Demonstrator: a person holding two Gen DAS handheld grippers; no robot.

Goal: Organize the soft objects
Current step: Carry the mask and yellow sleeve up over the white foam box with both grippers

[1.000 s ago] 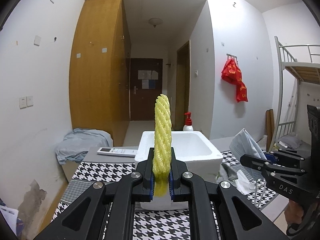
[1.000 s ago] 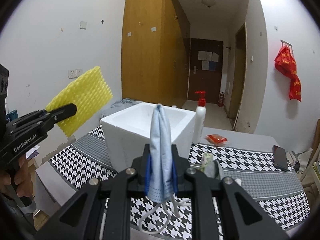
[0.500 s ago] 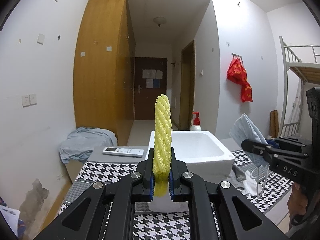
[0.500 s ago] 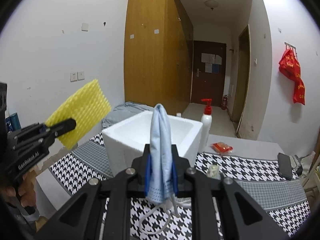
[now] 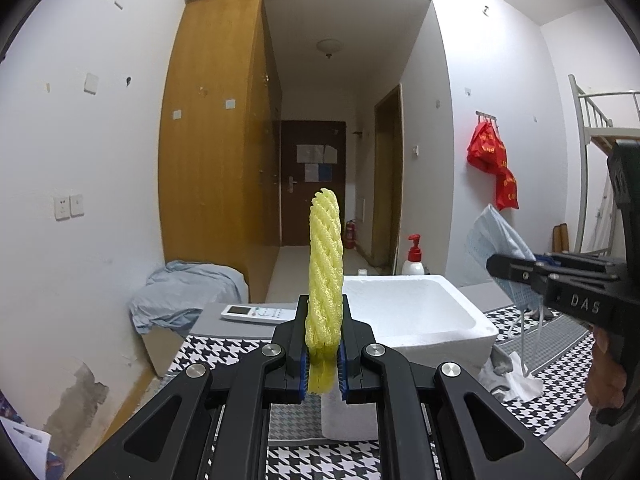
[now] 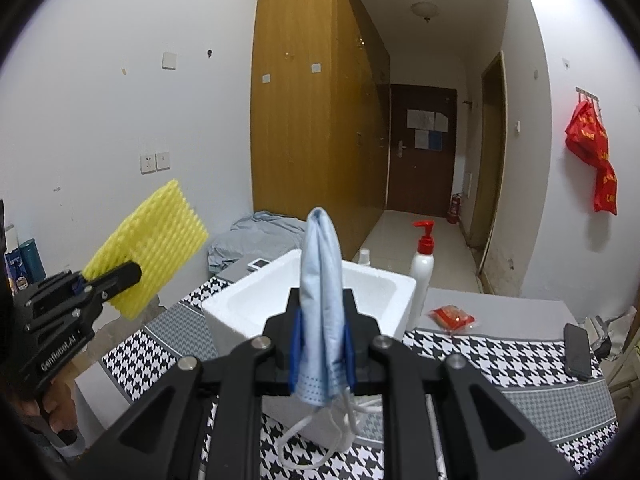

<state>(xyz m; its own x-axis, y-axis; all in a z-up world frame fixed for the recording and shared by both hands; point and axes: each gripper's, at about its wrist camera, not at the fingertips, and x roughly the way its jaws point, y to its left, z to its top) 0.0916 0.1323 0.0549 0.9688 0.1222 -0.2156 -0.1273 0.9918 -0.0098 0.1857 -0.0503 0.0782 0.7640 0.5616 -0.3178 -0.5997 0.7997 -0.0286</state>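
Note:
My left gripper is shut on a yellow foam net sleeve that stands upright between its pads; the sleeve also shows in the right wrist view. My right gripper is shut on a folded light-blue face mask, ear loops hanging below; the mask also shows in the left wrist view. An open white foam box stands on the houndstooth tablecloth, in front of and below both grippers; it also shows in the right wrist view.
A red-capped white pump bottle stands behind the box. A remote, a red packet, a black phone and crumpled white cloth lie on the table. A grey-blue cloth heap lies by the wardrobe.
Both grippers have risen and drawn back a little from the box, still holding their items. The view of the table sits lower in both frames.

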